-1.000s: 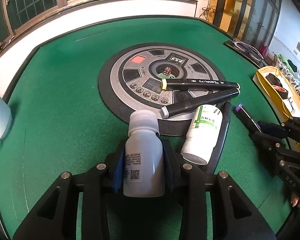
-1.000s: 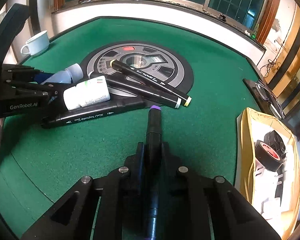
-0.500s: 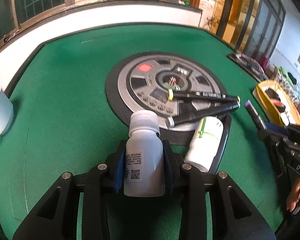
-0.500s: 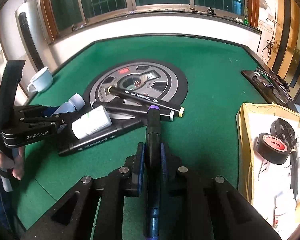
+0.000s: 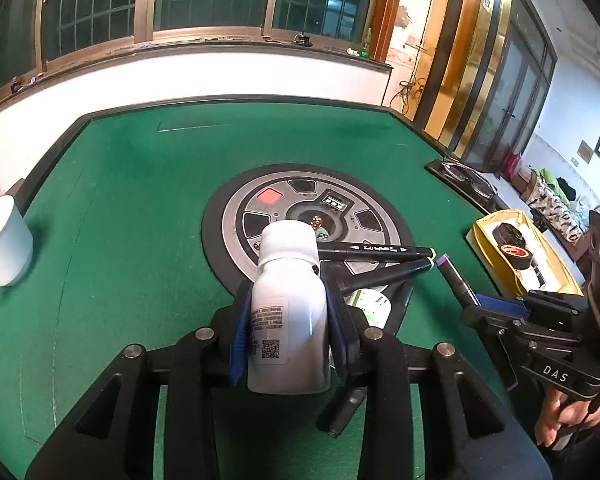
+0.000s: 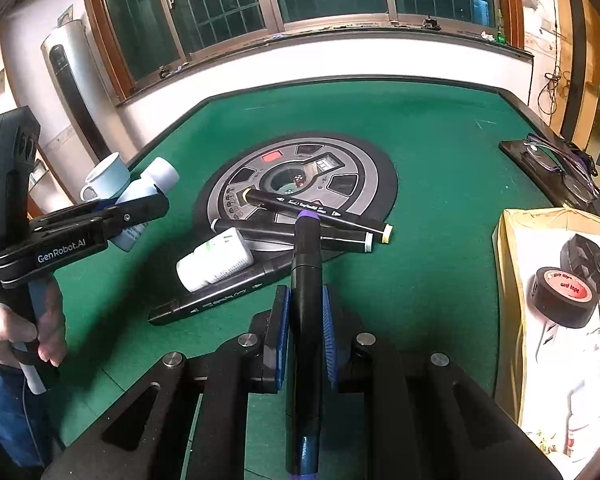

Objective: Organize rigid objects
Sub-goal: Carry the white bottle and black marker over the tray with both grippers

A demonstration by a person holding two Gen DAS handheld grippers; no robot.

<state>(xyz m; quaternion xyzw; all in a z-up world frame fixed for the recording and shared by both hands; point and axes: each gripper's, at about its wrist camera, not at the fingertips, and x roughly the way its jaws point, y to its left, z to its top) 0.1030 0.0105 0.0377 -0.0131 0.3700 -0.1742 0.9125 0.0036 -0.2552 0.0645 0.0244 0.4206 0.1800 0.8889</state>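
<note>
My left gripper (image 5: 287,300) is shut on a white pill bottle (image 5: 288,320) and holds it raised above the green table; both also show in the right wrist view (image 6: 140,210). My right gripper (image 6: 305,308) is shut on a black marker with a purple cap (image 6: 306,280), also lifted; the marker shows in the left wrist view (image 5: 456,280). On the table lie a green-labelled white bottle (image 6: 214,260) and three black markers (image 6: 316,212), (image 6: 292,236), (image 6: 216,296).
A round grey dice console (image 6: 340,168) sits mid-table. A yellow box (image 6: 508,280) at the right holds black tape (image 6: 564,296) and other items. A white cup (image 6: 106,178) stands at the left edge. Glasses (image 6: 564,164) lie at the far right.
Both grippers have risen and pulled back from the table with the bottle and the purple-capped marker still held. The objects on the table have not moved.
</note>
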